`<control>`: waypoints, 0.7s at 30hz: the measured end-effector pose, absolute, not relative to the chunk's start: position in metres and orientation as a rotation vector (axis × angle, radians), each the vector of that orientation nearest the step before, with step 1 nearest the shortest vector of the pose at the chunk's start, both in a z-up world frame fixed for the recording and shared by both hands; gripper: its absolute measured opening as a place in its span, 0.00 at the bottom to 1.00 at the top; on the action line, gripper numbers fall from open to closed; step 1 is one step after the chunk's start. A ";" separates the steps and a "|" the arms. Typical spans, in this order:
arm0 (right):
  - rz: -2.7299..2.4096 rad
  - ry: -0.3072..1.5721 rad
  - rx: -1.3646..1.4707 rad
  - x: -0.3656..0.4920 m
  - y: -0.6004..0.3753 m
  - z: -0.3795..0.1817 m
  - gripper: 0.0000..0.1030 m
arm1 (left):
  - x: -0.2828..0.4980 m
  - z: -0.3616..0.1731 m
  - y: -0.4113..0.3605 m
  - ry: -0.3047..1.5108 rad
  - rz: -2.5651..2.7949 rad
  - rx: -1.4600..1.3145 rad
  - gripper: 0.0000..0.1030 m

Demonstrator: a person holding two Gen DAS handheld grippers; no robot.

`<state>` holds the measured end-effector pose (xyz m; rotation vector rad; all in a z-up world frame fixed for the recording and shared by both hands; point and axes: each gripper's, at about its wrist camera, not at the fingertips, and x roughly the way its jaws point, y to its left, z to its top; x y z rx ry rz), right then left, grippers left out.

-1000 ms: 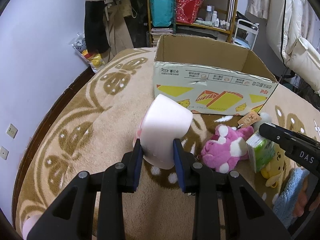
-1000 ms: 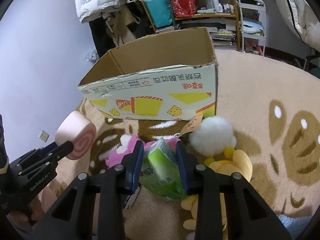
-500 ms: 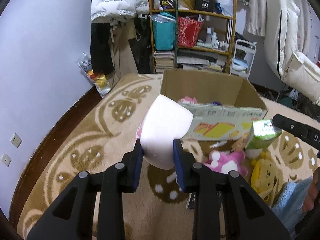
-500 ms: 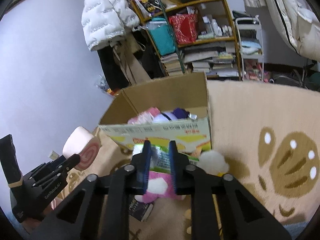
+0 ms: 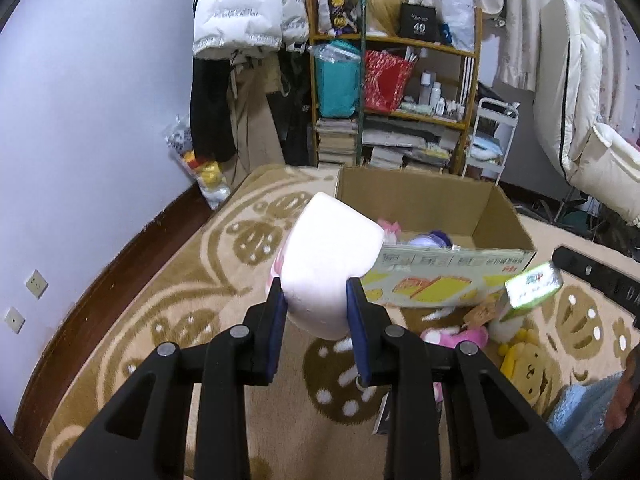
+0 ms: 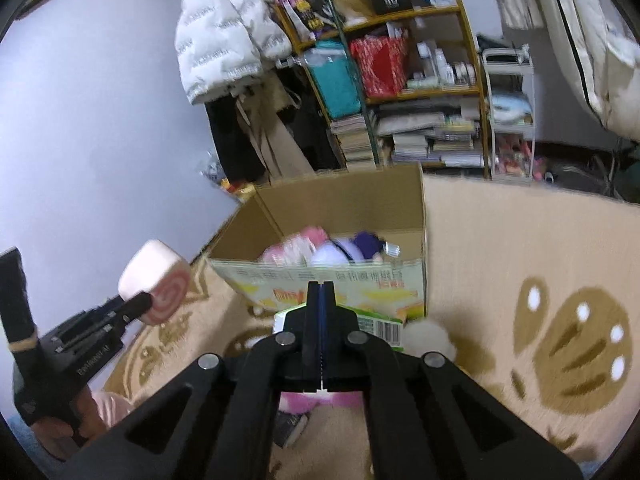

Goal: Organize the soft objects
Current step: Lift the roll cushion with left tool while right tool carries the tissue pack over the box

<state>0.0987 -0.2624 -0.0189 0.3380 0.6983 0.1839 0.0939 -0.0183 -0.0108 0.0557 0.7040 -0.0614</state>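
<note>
My left gripper [image 5: 314, 300] is shut on a pink roll-cake cushion [image 5: 328, 264], held in the air in front of the open cardboard box [image 5: 436, 276]. The cushion and left gripper also show in the right wrist view [image 6: 156, 284]. My right gripper [image 6: 320, 300] has its jaws closed tight together; a green tissue pack [image 6: 376, 326] sits just below the fingers, and in the left wrist view the tissue pack [image 5: 534, 290] hangs at the right gripper's tip. The box [image 6: 332, 280] holds several plush toys [image 6: 320, 246].
On the patterned rug [image 5: 192, 280] lie a pink plush [image 5: 460, 336], a yellow bear plush [image 5: 528, 364], a white pompom [image 6: 432, 338] and a blue towel [image 5: 580, 412]. A wooden shelf [image 5: 400, 92] and hanging coats stand behind the box.
Both grippers rose from the rug with their loads, so the box's inside came into view. The right jaws closed from wide around the tissue pack to nearly touching.
</note>
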 end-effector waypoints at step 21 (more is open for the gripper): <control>0.160 0.602 0.240 0.184 -0.260 0.028 0.01 | 0.185 0.012 -0.072 0.634 -0.142 0.076 0.27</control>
